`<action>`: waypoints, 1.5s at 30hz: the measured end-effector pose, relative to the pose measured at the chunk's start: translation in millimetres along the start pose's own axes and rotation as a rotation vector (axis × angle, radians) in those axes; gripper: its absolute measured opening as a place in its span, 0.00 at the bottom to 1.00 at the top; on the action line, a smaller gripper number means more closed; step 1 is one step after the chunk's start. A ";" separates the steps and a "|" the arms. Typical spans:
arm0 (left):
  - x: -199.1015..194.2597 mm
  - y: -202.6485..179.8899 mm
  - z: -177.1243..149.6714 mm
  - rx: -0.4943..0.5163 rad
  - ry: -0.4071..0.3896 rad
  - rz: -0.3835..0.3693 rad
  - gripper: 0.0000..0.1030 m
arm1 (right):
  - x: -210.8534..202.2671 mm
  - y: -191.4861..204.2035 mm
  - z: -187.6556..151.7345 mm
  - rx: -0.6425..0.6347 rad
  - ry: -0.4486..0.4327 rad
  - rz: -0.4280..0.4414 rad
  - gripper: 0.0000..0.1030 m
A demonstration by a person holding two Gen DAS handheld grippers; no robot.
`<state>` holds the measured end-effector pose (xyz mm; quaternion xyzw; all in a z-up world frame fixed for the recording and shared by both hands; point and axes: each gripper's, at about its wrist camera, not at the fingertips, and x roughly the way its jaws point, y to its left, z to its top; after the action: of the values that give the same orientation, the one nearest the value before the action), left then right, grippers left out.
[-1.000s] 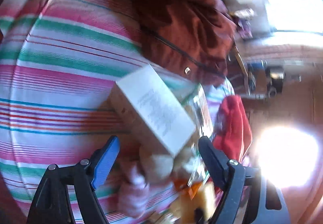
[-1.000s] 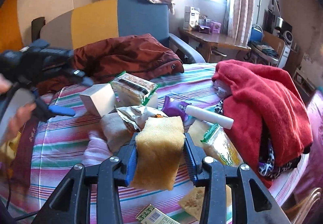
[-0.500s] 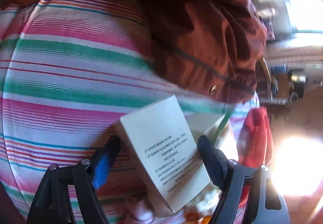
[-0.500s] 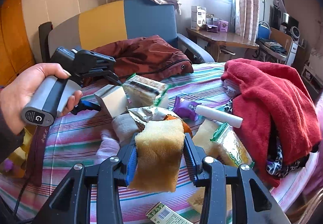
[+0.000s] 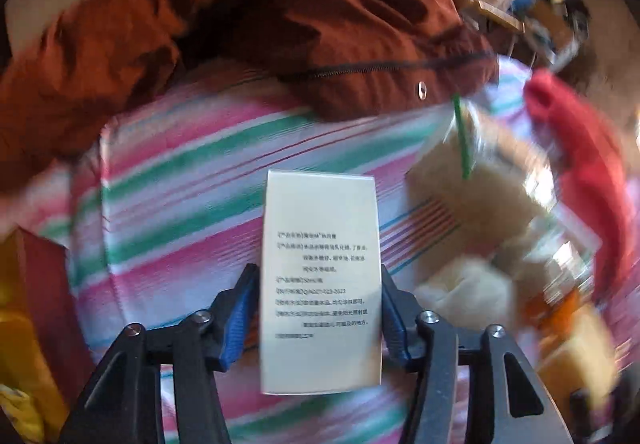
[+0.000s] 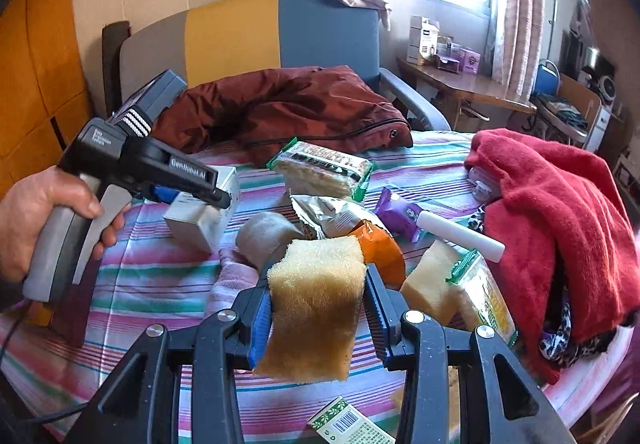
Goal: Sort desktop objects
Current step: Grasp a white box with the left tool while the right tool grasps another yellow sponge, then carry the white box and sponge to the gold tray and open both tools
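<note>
Striped bed (image 6: 152, 276), cluttered.
Strewn with brown jacket (image 6: 296, 108), red towel (image 6: 560, 212), snack packets (image 6: 324, 168), white tube (image 6: 460, 236).

Bedsheet (image 5: 192, 172) striped pink, green and white; jacket (image 5: 280, 28) rust-brown; box (image 5: 320, 244) cream with black print; towel (image 6: 560, 212) red; sponge (image 6: 316, 304) yellow-tan; wrapper (image 6: 396, 214) purple.

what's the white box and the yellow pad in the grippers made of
White box: likely matte printed cardboard, with crisp folded edges and flat panels. Yellow pad: looks like porous foam sponge, its surface rough and pitted, browner toward the lower end.
</note>
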<state>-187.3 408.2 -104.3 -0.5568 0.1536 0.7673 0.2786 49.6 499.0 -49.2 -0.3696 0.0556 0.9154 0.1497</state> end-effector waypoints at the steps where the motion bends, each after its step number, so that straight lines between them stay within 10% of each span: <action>1: 0.4 -4.1 -4.5 0.032 -0.013 0.024 0.50 | 0.9 0.8 -0.3 -0.004 0.004 -0.001 0.41; 24: -137.0 44.8 -125.6 -0.106 -0.323 -0.127 0.49 | -9.4 18.9 -2.2 -0.025 -0.046 0.106 0.40; 45: -195.8 178.9 -219.3 -0.354 -0.472 0.105 0.49 | -47.5 179.4 7.0 -0.145 -0.036 0.417 0.40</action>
<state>-81.8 95.6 -6.6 -0.3941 -0.0231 0.9038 0.1652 20.8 319.1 -12.9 -0.3434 0.0623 0.9346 -0.0687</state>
